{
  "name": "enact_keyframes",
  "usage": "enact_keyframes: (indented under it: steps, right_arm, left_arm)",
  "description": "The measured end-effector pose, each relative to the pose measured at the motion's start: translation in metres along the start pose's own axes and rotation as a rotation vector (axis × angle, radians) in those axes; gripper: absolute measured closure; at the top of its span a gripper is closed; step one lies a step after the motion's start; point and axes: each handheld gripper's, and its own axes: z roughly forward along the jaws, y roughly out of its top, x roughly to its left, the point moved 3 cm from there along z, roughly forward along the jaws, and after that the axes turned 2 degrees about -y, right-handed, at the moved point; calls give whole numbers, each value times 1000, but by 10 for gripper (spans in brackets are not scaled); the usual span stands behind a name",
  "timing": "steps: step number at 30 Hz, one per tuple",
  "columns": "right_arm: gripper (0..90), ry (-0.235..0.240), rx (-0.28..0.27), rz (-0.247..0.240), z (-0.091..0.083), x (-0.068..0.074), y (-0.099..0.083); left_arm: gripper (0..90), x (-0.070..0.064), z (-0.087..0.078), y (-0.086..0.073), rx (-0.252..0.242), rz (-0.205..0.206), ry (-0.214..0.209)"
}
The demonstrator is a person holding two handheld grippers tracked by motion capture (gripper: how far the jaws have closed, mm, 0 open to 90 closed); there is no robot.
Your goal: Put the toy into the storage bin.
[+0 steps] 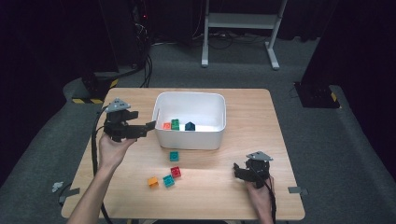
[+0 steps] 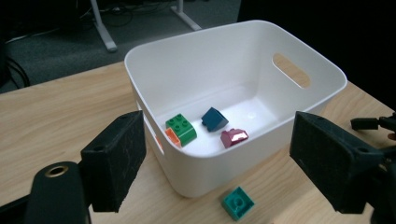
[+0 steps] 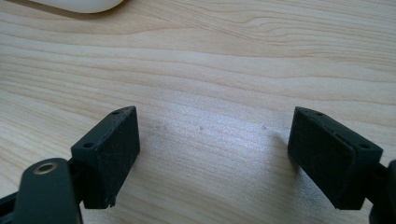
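Grippers (image 1: 148, 126) (image 1: 238, 169) empty; bin (image 1: 187, 140) perhaps four-bricked.

White bin (image 1: 189, 135); green brick (image 2: 181, 128); teal brick (image 2: 237, 202); pale wood-grain table (image 3: 233, 70).

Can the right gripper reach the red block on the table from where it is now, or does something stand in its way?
Probably yes. The right gripper is open and low over the table, and bare wood lies between it and the red block. The white bin sits farther back, off that path.
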Motion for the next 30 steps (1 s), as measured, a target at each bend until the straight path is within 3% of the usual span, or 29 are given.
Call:
enact_keyframes:
  steps: [15,30]
  right_arm:
    - [166,0,0,0,0,0,0]
    - [166,0,0,0,0,0,0]
  left_arm:
    - [171,-12,-12,-43,12,-6,-21]
    - [184,-28,-3,-94,58,-21,-60]
